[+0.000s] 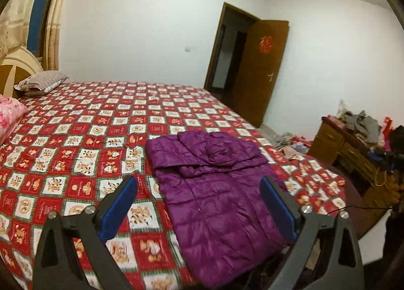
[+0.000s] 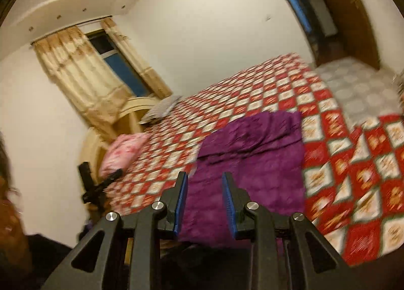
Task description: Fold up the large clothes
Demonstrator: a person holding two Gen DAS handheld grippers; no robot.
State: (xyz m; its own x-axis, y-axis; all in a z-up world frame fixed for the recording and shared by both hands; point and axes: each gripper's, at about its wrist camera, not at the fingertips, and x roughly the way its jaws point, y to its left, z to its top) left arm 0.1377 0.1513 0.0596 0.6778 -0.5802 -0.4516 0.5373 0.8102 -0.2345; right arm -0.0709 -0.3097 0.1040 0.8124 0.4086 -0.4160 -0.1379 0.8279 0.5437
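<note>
Jacket [image 1: 219, 189] lies folded on bed [image 1: 75, 138], tools [image 1: 199, 196] open.

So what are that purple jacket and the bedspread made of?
The jacket looks like thin, slightly shiny synthetic shell, probably nylon or polyester, over puffy filling: stitched quilting squares and soft bulges show. The bedspread looks like printed woven cotton or a blend, matte, lying flat with fine creases; the fibre can't be told for sure.

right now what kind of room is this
A bedroom in a home, most likely: a large bed with a red patchwork cover, pillows at the headboard, and a curtained window. A purple jacket lies on the bed.
</note>
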